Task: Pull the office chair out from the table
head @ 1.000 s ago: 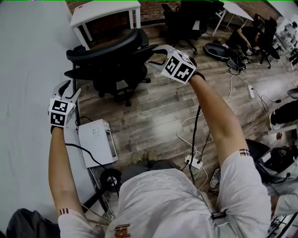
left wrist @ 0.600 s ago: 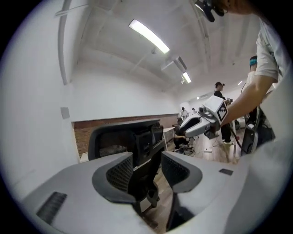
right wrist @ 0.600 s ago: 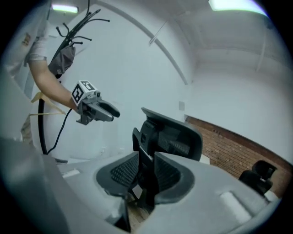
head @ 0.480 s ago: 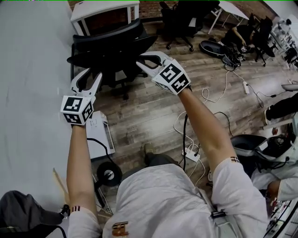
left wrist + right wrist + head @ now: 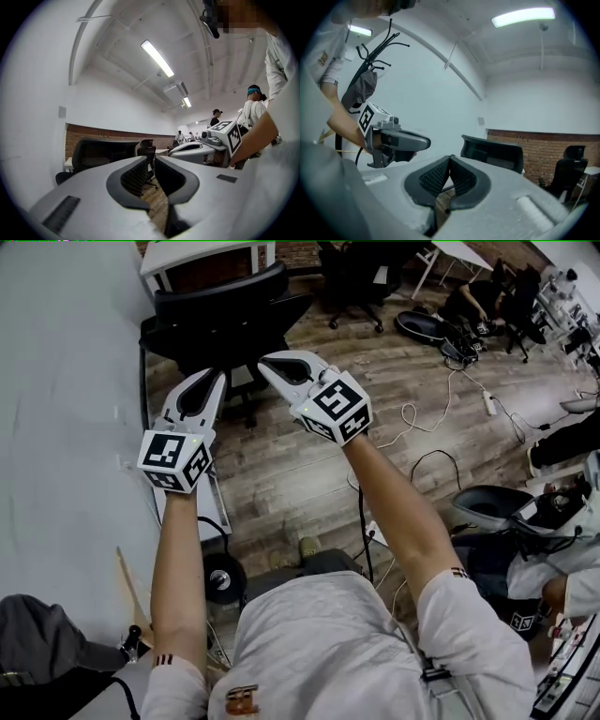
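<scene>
Both grippers: drawn back from the chair [image 5: 220, 320] since a second ago. They now hang side by side over the wooden floor [image 5: 281, 474], pointed toward the chair and apart from it.

Left gripper [image 5: 217, 376]: earlier out near the table [image 5: 66, 381] edge with jaws spread. The jaws have just been closing and now stand narrow, with a thin slit between the pads and nothing in it.

Right gripper [image 5: 266, 360]: earlier up against the top of the chair's back with jaws spread. The jaws have just been closing and the tips now meet, with nothing between them.

Chair: black, mesh back, upright on the floor beyond both grippers. Its left side is just beside the table edge, and the seat is not tucked beneath the top as far as the head view shows. A small white desk [image 5: 192, 254] stands behind it.

Reading for the task: neither gripper holds the chair; both are empty. Judged from how the chair stands, the pull looks done or nearly so, and this is the let-go. If more clearance from the table is wanted, a fresh hold on the backrest would be needed.
</scene>
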Motion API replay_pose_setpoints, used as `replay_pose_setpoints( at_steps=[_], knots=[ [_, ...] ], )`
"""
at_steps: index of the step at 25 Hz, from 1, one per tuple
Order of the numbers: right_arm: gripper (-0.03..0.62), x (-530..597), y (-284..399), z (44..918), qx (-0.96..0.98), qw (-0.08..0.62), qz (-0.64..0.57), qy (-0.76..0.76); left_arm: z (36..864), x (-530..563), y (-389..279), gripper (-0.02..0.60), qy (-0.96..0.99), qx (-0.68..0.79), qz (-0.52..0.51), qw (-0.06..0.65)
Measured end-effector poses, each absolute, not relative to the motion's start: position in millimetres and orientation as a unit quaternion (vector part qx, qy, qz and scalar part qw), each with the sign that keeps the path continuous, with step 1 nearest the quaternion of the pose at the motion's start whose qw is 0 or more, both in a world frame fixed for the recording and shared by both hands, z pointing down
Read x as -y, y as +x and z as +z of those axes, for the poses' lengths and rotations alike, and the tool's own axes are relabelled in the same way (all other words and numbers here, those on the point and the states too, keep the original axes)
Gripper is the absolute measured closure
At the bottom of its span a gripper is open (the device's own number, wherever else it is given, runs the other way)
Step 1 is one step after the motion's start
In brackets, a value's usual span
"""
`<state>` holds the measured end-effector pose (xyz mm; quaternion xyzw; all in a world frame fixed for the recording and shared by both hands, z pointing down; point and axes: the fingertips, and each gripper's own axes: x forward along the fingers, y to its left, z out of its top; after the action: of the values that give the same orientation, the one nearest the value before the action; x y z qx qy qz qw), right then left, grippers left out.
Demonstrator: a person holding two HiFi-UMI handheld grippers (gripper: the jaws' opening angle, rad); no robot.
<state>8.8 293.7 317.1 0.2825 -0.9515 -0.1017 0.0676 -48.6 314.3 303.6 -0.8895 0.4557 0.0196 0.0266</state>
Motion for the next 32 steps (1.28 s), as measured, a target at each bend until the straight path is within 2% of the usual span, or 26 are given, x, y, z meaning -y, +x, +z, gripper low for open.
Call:
replay_pose_setpoints(
  at_steps=[7, 16, 32],
  knots=[
    [0.591, -322.0, 11.6, 313.0, 0.958, 0.032, -0.084, 0.274, 294.7, -336.2, -28.7, 0.580, -0.884, -0.464, 0.046, 0.025],
    [0.591, -347.4, 16.0, 319.0, 0.964, 0.013, -0.078, 0.254, 299.9, -355.3, -3.7, 0.581, -0.883, -0.465, 0.061, 0.019],
    [0.594, -350.0, 14.7, 323.2, 0.965, 0.015, -0.075, 0.253, 303.7, -358.3, -0.8, 0.581, -0.885, -0.462, 0.053, 0.025]
  ],
)
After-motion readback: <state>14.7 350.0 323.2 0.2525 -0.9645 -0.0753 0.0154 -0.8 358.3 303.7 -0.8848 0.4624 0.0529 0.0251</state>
